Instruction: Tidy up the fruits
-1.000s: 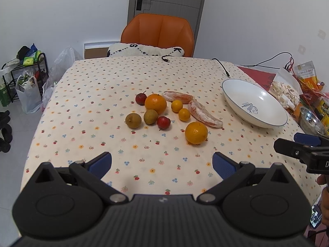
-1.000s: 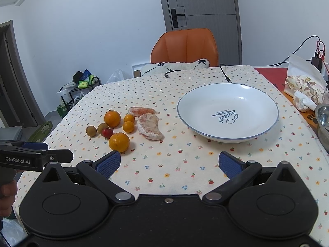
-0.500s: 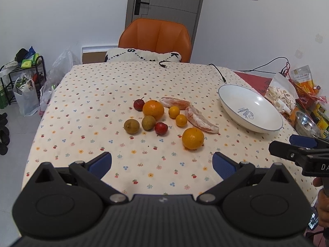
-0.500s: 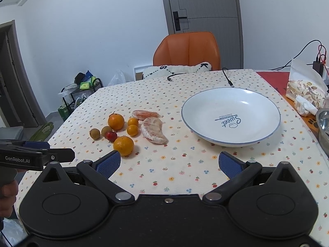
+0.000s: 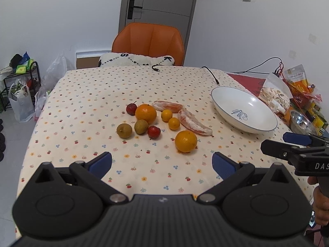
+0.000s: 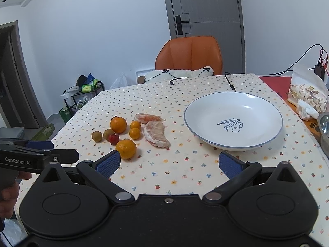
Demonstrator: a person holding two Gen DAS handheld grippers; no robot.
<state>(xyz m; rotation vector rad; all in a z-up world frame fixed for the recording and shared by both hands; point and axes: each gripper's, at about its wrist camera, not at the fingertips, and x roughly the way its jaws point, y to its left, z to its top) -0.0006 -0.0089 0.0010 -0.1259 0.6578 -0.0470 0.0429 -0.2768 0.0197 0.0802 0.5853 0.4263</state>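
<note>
A cluster of fruit lies mid-table: a near orange (image 5: 185, 141) (image 6: 125, 149), a far orange (image 5: 145, 113) (image 6: 118, 124), two small yellow citrus (image 5: 174, 123), two brown fruits (image 5: 124, 130), two small red fruits (image 5: 154, 132), and two peeled pomelo pieces (image 5: 194, 121) (image 6: 156, 134). An empty white plate (image 5: 267, 123) (image 6: 205, 138) sits to the right. My left gripper (image 5: 162, 162) is open and empty, short of the fruit. My right gripper (image 6: 168, 163) is open and empty, between the near orange and the plate.
An orange chair (image 5: 148, 41) stands at the far table edge, with cables (image 5: 211, 75) lying there. Snack bags (image 5: 275, 94) and a metal bowl (image 5: 302, 122) crowd the right edge. A rack with bags (image 5: 18, 86) stands on the floor at left.
Both grippers have shifted slightly; the fruit and plate look a little farther and lower in the left view. Nothing on the table has moved. Both jaws stay open.
</note>
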